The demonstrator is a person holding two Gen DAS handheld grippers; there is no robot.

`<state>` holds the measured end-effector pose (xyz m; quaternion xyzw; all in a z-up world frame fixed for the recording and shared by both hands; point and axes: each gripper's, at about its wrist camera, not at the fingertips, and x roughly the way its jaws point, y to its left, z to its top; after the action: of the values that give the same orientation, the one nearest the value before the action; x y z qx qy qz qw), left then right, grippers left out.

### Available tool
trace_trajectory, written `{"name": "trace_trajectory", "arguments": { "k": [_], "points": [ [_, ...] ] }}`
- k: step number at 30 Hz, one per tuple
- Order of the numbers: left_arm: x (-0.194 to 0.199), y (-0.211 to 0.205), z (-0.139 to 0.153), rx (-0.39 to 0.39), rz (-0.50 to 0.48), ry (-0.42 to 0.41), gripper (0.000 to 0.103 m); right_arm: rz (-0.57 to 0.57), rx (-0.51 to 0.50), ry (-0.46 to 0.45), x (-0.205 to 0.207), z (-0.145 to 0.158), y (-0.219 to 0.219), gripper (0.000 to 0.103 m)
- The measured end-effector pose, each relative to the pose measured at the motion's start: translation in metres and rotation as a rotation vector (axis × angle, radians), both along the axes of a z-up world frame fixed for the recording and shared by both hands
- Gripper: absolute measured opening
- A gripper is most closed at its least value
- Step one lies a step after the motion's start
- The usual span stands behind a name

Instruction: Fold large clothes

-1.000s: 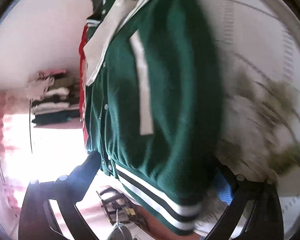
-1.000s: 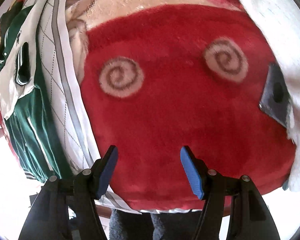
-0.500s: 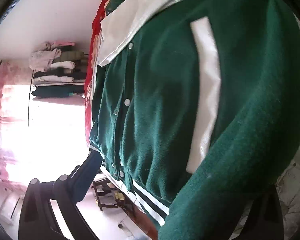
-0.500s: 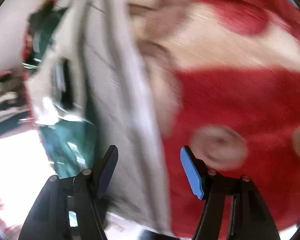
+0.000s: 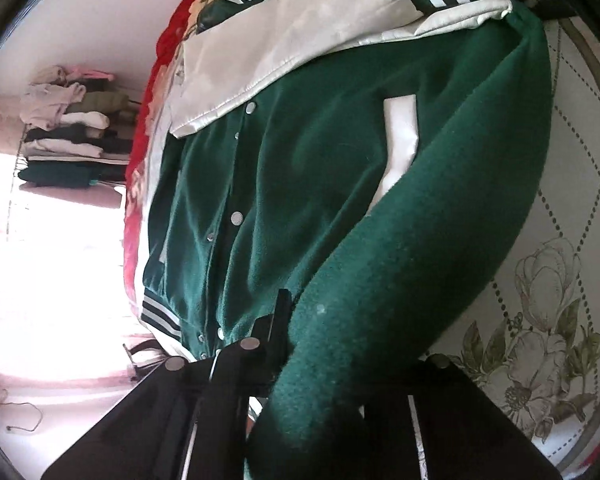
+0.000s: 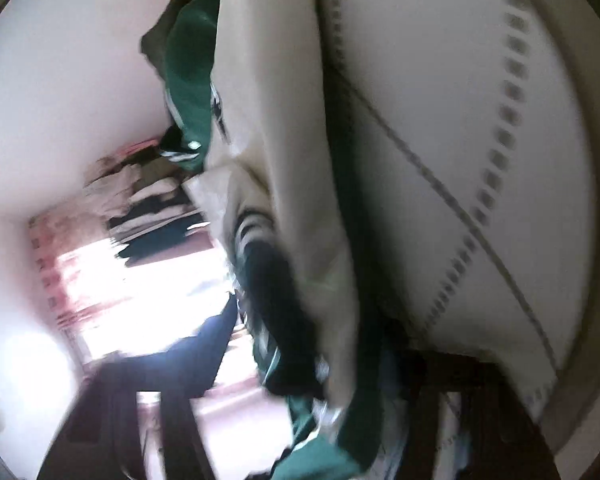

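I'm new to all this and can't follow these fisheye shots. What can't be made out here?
- Left wrist view: the left gripper's right finger, buried under the green jacket.
- Right wrist view: motion blur smears everything; whether the right gripper grips the jacket's white sleeve is unclear.
- Left wrist view: the window is overexposed.

No text, label, brand, number or sign could be read in either view. The green jacket (image 5: 300,184) carried only plain white stripes and panels and bare metal snaps, with no lettering that showed. The white bedspread (image 5: 572,184) bore a stitched diamond pattern and printed flowers, without words. The stack of folded clothes (image 5: 64,132) in the background was too small to show any tags. The right wrist view was blurred, so any print on the fabric there could not be made out.
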<state>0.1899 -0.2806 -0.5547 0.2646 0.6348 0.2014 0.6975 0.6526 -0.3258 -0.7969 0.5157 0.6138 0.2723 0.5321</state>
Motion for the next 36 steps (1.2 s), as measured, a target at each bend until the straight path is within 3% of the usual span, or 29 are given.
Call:
{"name": "trace_trajectory", "arguments": {
  "k": [1,2,7,12,16,19,25,30,33,35,36],
  "points": [
    [0.000,0.003,0.004,-0.015,0.000,-0.009,0.013,-0.005,-0.021,-0.003,0.003,0.007,-0.006,0.021],
    [0.000,0.006,0.008,-0.026,-0.003,-0.016,0.012,-0.011,-0.057,-0.005,0.006,0.019,-0.011,0.019],
    [-0.004,0.032,0.040,-0.147,0.007,-0.063,0.011,-0.009,-0.161,-0.055,-0.005,0.082,0.014,0.015],
    [-0.009,0.078,0.082,-0.295,-0.009,-0.113,0.010,0.021,-0.268,-0.146,0.002,0.192,0.038,0.015],
    [-0.014,0.138,0.114,-0.400,0.017,-0.153,0.010,0.085,-0.420,-0.199,-0.003,0.267,0.117,0.015],
    [-0.013,0.192,0.122,-0.470,0.077,-0.178,0.012,0.146,-0.539,-0.229,0.010,0.303,0.190,0.015],
    [-0.001,0.320,0.092,-0.659,0.308,-0.196,0.015,0.298,-0.721,-0.219,0.036,0.289,0.368,0.016],
    [0.013,0.405,0.026,-0.757,0.462,-0.146,0.033,0.424,-0.855,-0.158,0.062,0.221,0.483,0.019],
    [0.015,0.449,-0.013,-0.884,0.564,-0.108,0.042,0.496,-0.865,-0.138,0.074,0.193,0.524,0.036],
    [0.011,0.469,-0.020,-0.971,0.622,-0.127,0.042,0.521,-0.811,-0.139,0.076,0.186,0.532,0.055],
    [0.007,0.480,-0.020,-1.025,0.656,-0.136,0.043,0.526,-0.772,-0.138,0.076,0.186,0.534,0.056]
  ]
}}
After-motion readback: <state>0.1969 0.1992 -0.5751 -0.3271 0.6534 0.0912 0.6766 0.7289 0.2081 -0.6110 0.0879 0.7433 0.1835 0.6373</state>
